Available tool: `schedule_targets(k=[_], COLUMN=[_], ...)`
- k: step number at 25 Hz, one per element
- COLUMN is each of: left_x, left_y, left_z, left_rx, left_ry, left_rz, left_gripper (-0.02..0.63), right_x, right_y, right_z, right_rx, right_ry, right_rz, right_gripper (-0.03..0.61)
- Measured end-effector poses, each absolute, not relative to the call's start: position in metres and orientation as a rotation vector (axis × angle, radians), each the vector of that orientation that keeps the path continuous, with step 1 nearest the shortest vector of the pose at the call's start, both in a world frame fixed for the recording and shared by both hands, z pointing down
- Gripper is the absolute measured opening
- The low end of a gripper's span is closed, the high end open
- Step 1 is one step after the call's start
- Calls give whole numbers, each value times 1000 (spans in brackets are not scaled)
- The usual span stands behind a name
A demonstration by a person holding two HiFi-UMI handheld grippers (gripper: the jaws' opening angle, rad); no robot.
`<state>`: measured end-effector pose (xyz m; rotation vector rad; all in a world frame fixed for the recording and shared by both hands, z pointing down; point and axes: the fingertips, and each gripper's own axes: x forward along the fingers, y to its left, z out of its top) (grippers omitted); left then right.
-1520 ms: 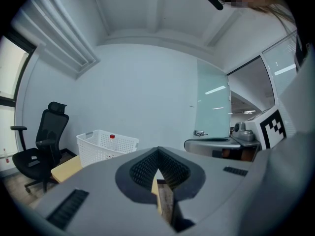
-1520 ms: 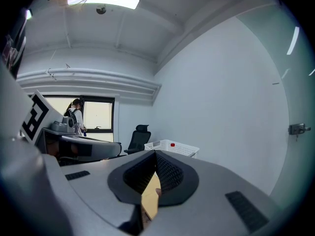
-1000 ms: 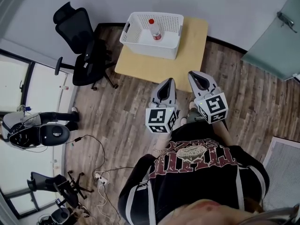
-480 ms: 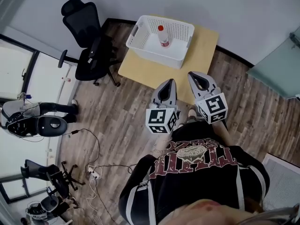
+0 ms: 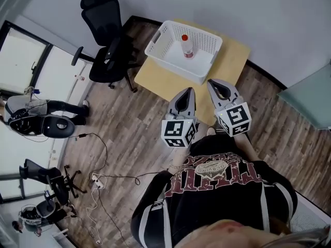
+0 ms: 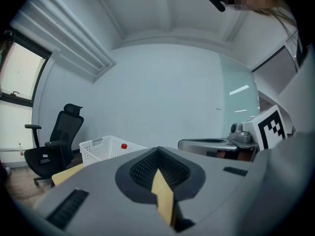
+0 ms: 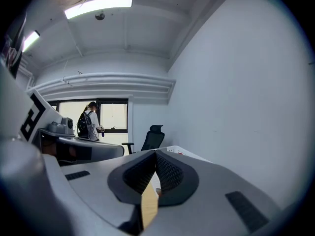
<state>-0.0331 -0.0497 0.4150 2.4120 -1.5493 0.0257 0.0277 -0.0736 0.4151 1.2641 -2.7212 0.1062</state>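
Room: office with a grey wall point(image 5: 258, 14), a wood floor point(image 5: 139, 118) and a glass door point(image 5: 310, 97) at the right edge; windows run down the left.
Desk: small, light wood desk point(image 5: 230, 63) set against the wall, with a black chair point(image 5: 106, 32) just beside its left end.
On desk: white basket point(image 5: 173, 66) holding one red-capped bottle point(image 5: 186, 45), upright.
Left tongs: left tongs point(image 5: 186, 91) have the jaws together with nothing between them; held in the air by the near desk edge, touching nothing.
Right tongs: right tongs point(image 5: 214, 82) are likewise closed and empty, just beside the left pair.
Change: over the last second the desk and basket have slid right and down in the head view. The door has mostly left the frame, and more window and floor show at left. In the left gripper view the door has swung off to the right. Both tongs sit at the same spot in the frame, closed as before.
Reading: judged to be a turn or step of the person only. Bottle and basket are untouched and apart from both tongs.
Floor: loose cables point(image 5: 103, 154) and grey gear point(image 5: 41, 123) at left.
Background: a person point(image 7: 91, 123) stands by the window in the right gripper view.
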Motion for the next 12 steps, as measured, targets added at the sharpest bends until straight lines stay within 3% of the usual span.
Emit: schedule_targets(k=[12], left_x=[-28], left_y=[-61], left_z=[426], left_rx=[2348], left_ry=[-1616], left_rz=[21], left_gripper=[48], right_x=[37], right_y=[-92], right_z=[427], right_rx=[1203], right_ry=[-2740], right_rz=[127], right_gripper=[17])
